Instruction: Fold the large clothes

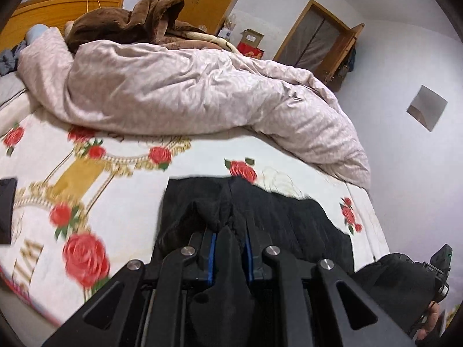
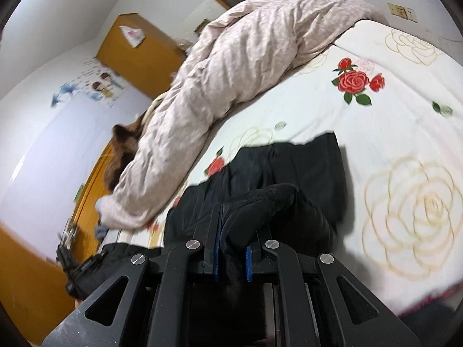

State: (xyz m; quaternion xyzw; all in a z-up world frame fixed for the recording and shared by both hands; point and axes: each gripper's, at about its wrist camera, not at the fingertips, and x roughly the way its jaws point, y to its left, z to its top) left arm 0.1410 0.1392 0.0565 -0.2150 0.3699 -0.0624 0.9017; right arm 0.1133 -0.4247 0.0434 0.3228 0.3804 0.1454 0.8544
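Note:
A black garment (image 1: 275, 211) lies partly folded on a white bedsheet (image 1: 121, 202) with red roses. My left gripper (image 1: 228, 237) is shut on a bunched edge of the black garment, cloth pinched between its blue pads. In the right wrist view the same black garment (image 2: 303, 167) lies on the sheet (image 2: 390, 133). My right gripper (image 2: 233, 245) is shut on another fold of it, lifted a little off the bed. The right gripper's body shows in the left view (image 1: 434, 271) at the lower right.
A crumpled pale pink duvet (image 1: 188, 92) lies across the bed beyond the garment, also in the right view (image 2: 231, 66). A brown blanket (image 1: 130, 20) sits behind it. A wooden headboard (image 1: 43, 11), wardrobe (image 2: 139, 49) and a doorway (image 1: 318, 40) ring the room.

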